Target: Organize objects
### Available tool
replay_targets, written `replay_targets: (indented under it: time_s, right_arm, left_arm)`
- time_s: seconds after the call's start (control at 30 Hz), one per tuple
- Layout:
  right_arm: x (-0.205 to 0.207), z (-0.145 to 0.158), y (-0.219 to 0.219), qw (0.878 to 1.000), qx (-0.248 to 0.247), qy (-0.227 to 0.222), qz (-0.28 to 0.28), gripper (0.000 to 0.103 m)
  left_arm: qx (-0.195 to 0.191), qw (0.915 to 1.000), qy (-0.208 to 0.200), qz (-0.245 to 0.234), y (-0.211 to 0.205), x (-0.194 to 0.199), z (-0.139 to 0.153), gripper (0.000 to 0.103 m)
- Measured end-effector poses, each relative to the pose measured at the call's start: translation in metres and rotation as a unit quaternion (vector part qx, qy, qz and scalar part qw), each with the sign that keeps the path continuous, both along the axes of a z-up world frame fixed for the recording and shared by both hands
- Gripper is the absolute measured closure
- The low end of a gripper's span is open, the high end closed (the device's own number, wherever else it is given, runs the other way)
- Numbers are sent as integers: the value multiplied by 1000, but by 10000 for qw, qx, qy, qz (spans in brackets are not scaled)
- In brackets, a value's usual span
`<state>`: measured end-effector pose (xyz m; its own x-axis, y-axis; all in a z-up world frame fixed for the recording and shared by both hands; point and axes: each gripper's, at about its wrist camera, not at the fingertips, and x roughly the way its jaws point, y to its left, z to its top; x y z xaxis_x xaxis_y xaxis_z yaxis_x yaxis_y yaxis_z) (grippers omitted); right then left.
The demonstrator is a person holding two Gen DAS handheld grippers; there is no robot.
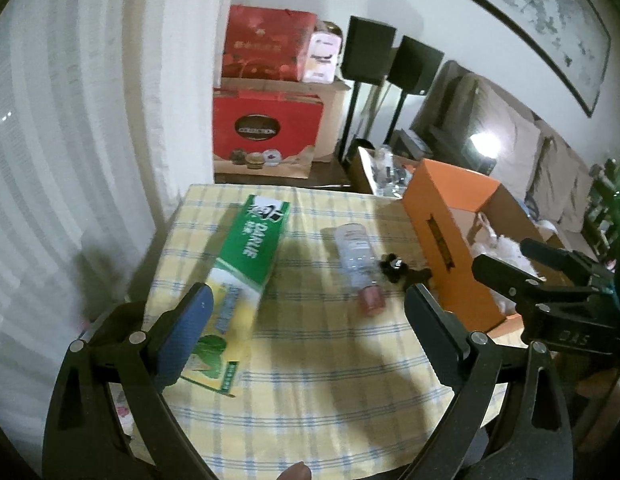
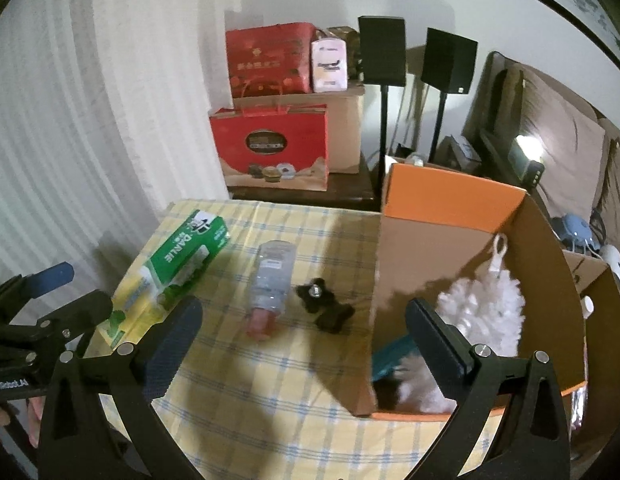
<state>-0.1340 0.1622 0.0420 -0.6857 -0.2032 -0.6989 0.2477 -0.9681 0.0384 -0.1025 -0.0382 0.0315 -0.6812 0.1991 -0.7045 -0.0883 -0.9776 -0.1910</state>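
Two black two-finger grippers, the left gripper (image 1: 306,312) and the right gripper (image 2: 306,328), hang with jaws spread wide and empty over a yellow-and-blue checked tablecloth (image 2: 270,408); the left one's near finger overlaps the near end of a green-and-yellow rectangular toothpaste carton (image 1: 246,256) lying at the left. Mid-table lie a clear plastic bottle with a pink cap (image 2: 270,280) and, just beside it on the right, a small black object (image 2: 324,308) too blurred to identify. At the right stands an open orange cardboard box (image 2: 454,196) holding a fluffy white duster (image 2: 486,308) and a partly hidden teal item (image 2: 390,356).
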Motion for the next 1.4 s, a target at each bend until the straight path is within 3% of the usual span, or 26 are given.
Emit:
replay_targets:
  time_s: [0.27, 0.47, 0.7, 1.23, 1.27, 1.33, 1.4]
  right_arm:
    - [-4, -7, -26, 9997, -113, -56, 229, 0]
    - [-17, -21, -41, 9985, -310, -316, 325, 0]
    - [-26, -35, -51, 9969, -456, -527, 374, 0]
    - [-62, -83, -84, 9808, -1263, -1386, 536, 0]
    - [-62, -86, -86, 9794, -1306, -1436, 559, 0]
    - [-63, -91, -89, 9778, -1350, -1493, 584, 0]
    - [-64, -95, -91, 9769, -1362, -1530, 604, 0]
  left_arm:
    - [-158, 9993, -73, 334, -34, -7, -16, 7]
    - [-106, 9984, -374, 406, -54, -10, -51, 7]
    - [-177, 9972, -638, 359, -55, -18, -84, 7]
    - [-192, 9967, -775, 153, -51, -24, -112, 7]
    - [-196, 9967, -780, 139, -50, -24, -114, 9]
    - [-204, 9961, -849, 112, -50, -25, -118, 25]
    - [-156, 9948, -1002, 61, -50, -27, -123, 32]
